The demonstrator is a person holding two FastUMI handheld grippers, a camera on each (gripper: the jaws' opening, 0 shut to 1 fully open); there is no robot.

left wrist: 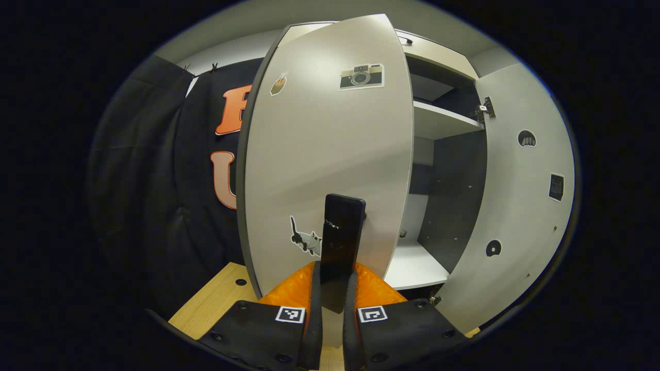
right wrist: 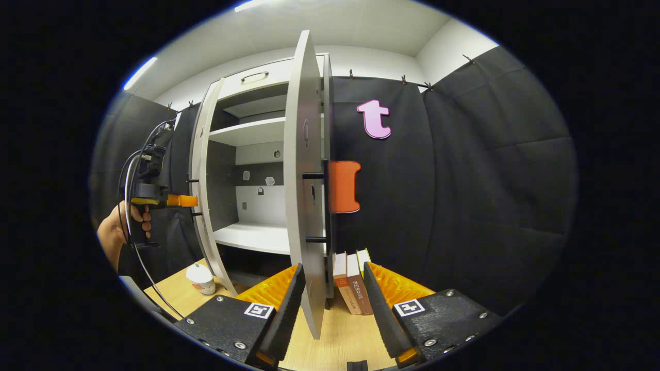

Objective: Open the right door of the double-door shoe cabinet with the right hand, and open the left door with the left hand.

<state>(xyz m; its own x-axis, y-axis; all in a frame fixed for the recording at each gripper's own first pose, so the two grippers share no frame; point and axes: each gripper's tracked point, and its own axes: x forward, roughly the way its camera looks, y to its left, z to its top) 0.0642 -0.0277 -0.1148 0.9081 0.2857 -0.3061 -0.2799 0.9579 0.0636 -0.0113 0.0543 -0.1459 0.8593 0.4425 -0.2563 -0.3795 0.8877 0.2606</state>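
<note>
Gripping the left door's black handle (left wrist: 340, 242) with my left gripper (left wrist: 332, 304): fingers narrow, both pressed on the bar. Left door (left wrist: 330, 154) is swung partway out, stickers on its face, a camera sticker (left wrist: 361, 77) near the top. Right door (left wrist: 521, 206) stands wide open past it, inner face showing, hinge (left wrist: 484, 108) near the top. Shelves (left wrist: 443, 121) inside look bare.

In the right gripper view my right gripper (right wrist: 332, 304) is spread wide, holding nothing; the right door's edge (right wrist: 304, 196) sits between the fingers, touching or not I can't tell. Books (right wrist: 353, 286) stand on the wooden table (right wrist: 340, 335) just behind the door. A cup (right wrist: 200, 279) sits near the cabinet base. My hand (right wrist: 129, 221) with the other gripper shows at the left door.
</note>
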